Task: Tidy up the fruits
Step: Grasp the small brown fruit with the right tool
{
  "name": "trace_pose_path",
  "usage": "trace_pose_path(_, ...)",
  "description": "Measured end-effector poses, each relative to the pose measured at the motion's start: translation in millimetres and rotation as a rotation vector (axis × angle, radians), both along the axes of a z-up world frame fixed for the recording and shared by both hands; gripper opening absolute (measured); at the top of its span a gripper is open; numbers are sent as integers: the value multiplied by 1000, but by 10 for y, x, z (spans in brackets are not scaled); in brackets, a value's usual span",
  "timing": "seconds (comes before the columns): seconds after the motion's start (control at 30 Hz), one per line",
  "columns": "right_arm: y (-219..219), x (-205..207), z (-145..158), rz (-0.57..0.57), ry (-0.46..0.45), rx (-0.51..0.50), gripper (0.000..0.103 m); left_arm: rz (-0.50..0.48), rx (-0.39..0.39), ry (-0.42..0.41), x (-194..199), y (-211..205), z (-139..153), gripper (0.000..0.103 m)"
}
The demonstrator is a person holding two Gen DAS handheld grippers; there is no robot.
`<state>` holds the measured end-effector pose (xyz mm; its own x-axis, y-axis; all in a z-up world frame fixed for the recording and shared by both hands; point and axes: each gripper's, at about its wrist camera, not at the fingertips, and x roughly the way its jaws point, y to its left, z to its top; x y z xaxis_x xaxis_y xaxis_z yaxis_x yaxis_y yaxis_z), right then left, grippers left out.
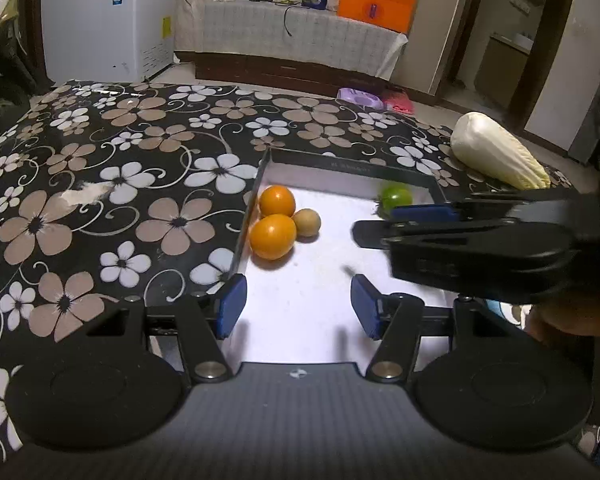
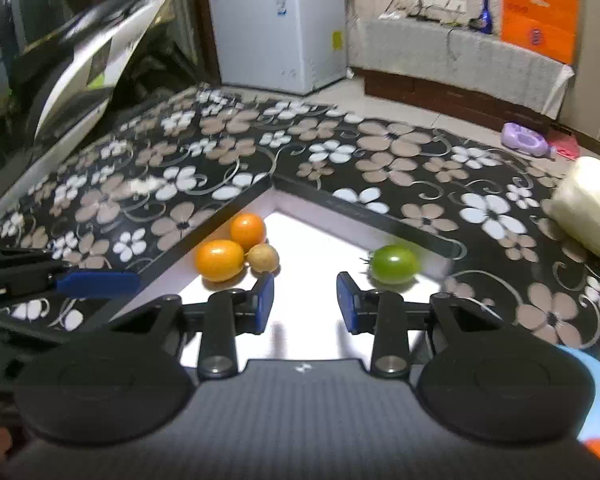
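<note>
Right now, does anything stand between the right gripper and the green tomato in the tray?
Nothing visible does. The right gripper hangs with open, empty jaws above the bare white tray floor, and the green tomato lies just ahead, slightly right, alone near the tray's far wall.

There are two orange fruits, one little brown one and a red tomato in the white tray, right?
Almost. The tomato is green, not red, as the right wrist view shows. The two orange fruits and the little brown one are in the white tray.
</note>
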<state>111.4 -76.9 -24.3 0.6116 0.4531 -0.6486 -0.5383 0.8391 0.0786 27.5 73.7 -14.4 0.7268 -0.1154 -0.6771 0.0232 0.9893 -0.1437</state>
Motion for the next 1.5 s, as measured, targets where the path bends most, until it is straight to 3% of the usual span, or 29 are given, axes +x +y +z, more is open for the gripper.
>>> trace_pose_path(0.4, 506, 237, -173, 197, 9, -207, 37, -43, 6, 14, -21, 41, -47, 63)
trace_pose_path(0.73, 565, 453, -180, 322, -4, -201, 27, -47, -13, 23, 22, 56, -67, 64)
trace_pose_path(0.9, 526, 436, -174, 305, 10, -186, 26, -41, -19, 18, 57, 50, -68, 64)
trace_pose_path(1.07, 195, 292, -93, 223, 38, -170, 26, -60, -22, -1, 108, -38, -43, 64)
trace_pose_path(1.33, -609, -72, 308, 6, -3, 5, 26, -123, 51, -70, 439, -387, -53, 64)
trace_pose_path(1.5, -900, -349, 513, -82, -60, 80, 26, -159, 39, -35, 700, -507, -130, 64)
